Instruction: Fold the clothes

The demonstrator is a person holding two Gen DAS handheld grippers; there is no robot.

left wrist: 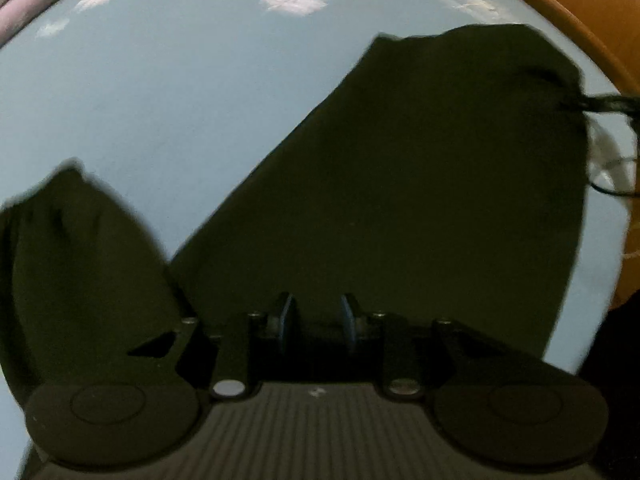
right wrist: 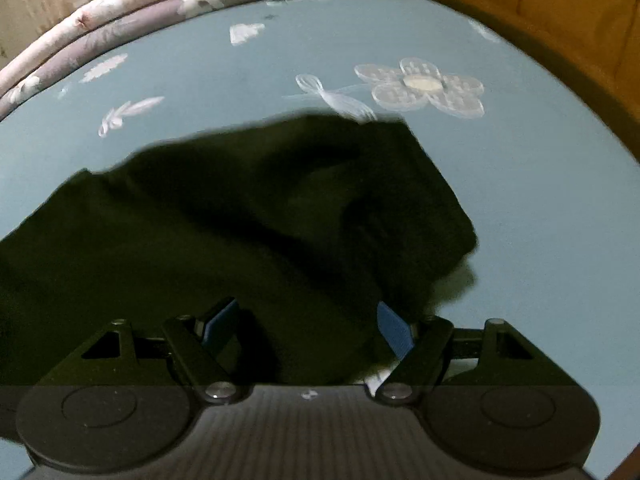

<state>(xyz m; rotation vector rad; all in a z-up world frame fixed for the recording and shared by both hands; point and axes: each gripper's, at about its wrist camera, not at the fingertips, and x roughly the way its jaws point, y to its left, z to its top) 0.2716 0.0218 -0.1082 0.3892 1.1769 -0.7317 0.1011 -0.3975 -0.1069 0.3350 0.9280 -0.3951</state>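
Observation:
A dark olive garment lies spread on a light blue bed sheet. Another part of it bulges at the left, and a black drawstring trails off its right edge. My left gripper hovers low over the cloth's near edge, its blue pads a narrow gap apart with nothing pinched between them. In the right wrist view the same garment lies rumpled, with a fold raised at its right end. My right gripper stands wide open above the cloth's near edge, and its pads are clear of the cloth.
The sheet carries white leaf and flower prints, with a large flower beyond the garment. A rolled pink and mauve quilt lines the far left edge. An orange wooden bed frame curves along the right.

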